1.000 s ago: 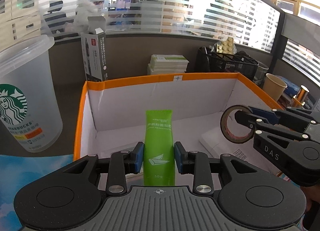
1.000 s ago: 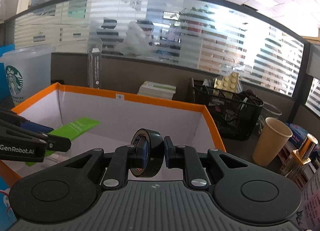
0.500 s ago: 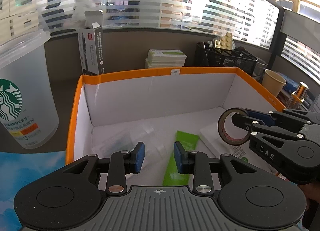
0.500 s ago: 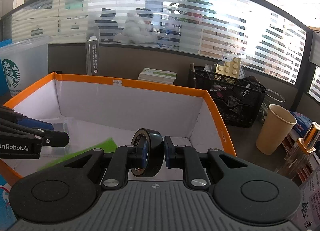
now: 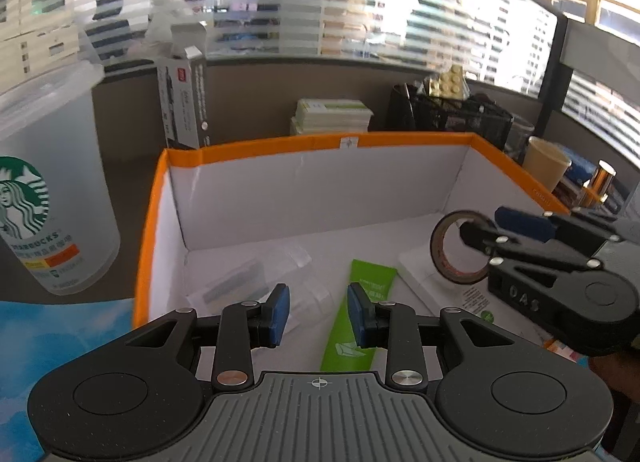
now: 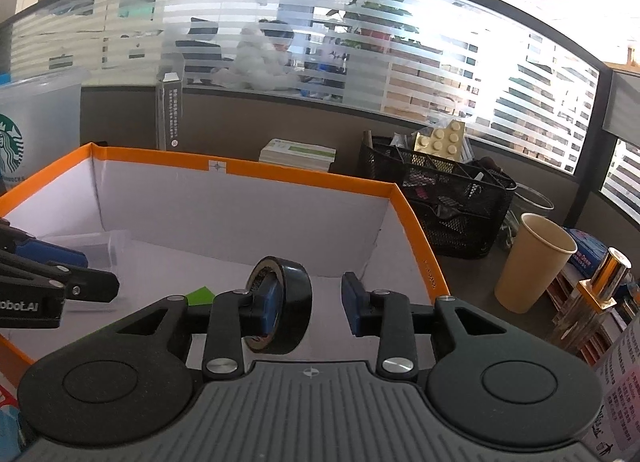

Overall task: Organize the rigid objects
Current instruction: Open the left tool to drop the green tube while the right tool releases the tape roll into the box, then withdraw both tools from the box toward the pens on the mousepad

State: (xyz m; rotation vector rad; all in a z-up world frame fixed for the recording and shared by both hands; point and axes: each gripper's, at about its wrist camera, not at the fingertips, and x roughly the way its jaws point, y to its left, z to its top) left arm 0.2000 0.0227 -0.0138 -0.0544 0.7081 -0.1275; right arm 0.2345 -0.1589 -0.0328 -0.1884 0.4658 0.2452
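A white box with an orange rim [image 5: 320, 142] [image 6: 280, 172] stands in front of both grippers. A green tube [image 5: 372, 278] lies flat on the box floor, just below my left gripper [image 5: 319, 316], which is open and holds nothing. The left gripper [image 6: 92, 272] also shows at the left edge of the right wrist view. My right gripper [image 6: 308, 308] [image 5: 484, 226] hovers over the box's right side with its jaws opening. A black tape roll [image 6: 298, 298] [image 5: 452, 254] still leans against its left pad, and the right pad stands clear of it.
A clear plastic case [image 5: 256, 274] and a white packet [image 5: 440, 282] lie in the box. A Starbucks cup [image 5: 44, 190] and a black carton [image 5: 182, 102] stand at the left. A stack of books [image 6: 298, 152], a black mesh basket [image 6: 440, 198] and a paper cup [image 6: 532, 262] stand beyond it.
The green tube left the left gripper's pads and dropped flat onto the box floor. The right gripper's pads have spread apart from the tape roll.
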